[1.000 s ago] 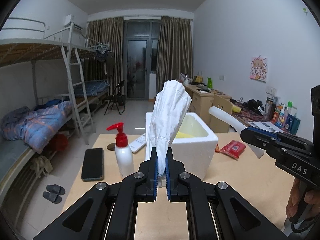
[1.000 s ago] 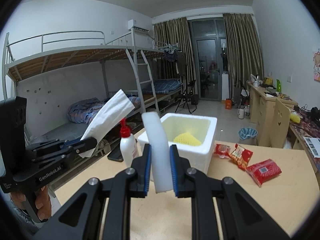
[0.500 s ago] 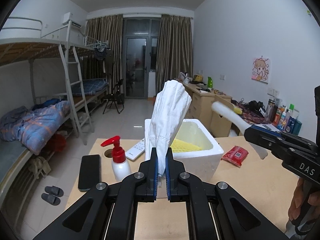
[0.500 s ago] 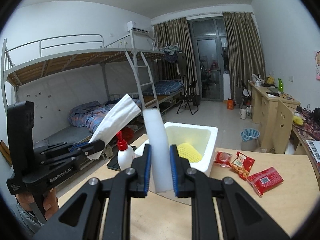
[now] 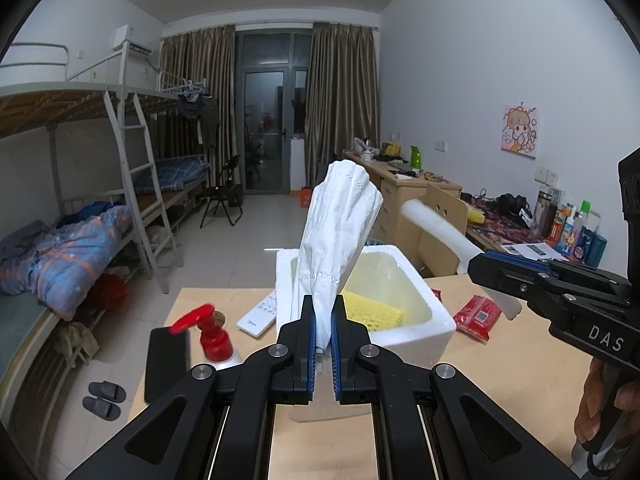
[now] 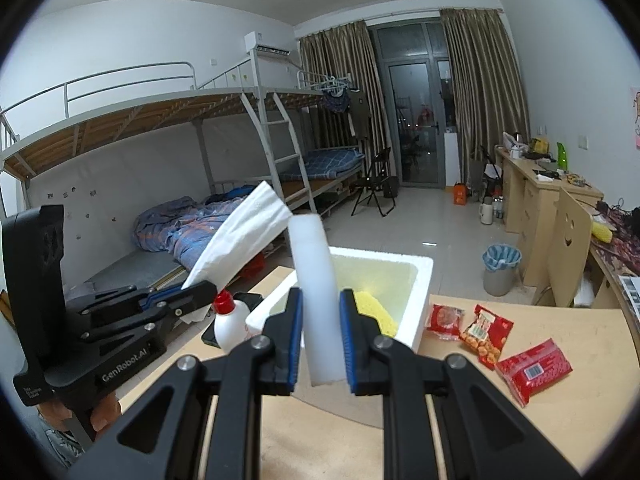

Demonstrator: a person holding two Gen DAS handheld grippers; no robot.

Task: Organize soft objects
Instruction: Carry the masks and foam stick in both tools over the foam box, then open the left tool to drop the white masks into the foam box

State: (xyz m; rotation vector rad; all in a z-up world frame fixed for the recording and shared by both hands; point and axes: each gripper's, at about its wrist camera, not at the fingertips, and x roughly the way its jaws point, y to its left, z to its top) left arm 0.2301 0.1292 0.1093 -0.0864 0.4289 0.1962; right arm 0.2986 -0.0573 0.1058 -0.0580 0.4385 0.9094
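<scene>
A: Nearest the lens, what do I hold?

B: My left tongs [image 5: 323, 344] are pinched nearly shut on a crumpled white paper tissue [image 5: 338, 236] that stands up from them. My right tongs [image 6: 320, 344] are clamped, slightly apart, on an upright white foam strip [image 6: 316, 300]. Both are carried above the pale wooden surface [image 6: 560, 412].

A: And just beyond?

B: The open white polystyrene box [image 5: 436, 318], with a yellow foam net [image 5: 374, 310] already lying inside it. Beside it on the left stands a white pump bottle with a red top [image 5: 214, 342]; to the right lie red snack packets [image 6: 534, 368].

A: Progress?

B: As I judge it, one soft item is boxed; the tissue and the strip have yet to be lowered in and released.
</scene>
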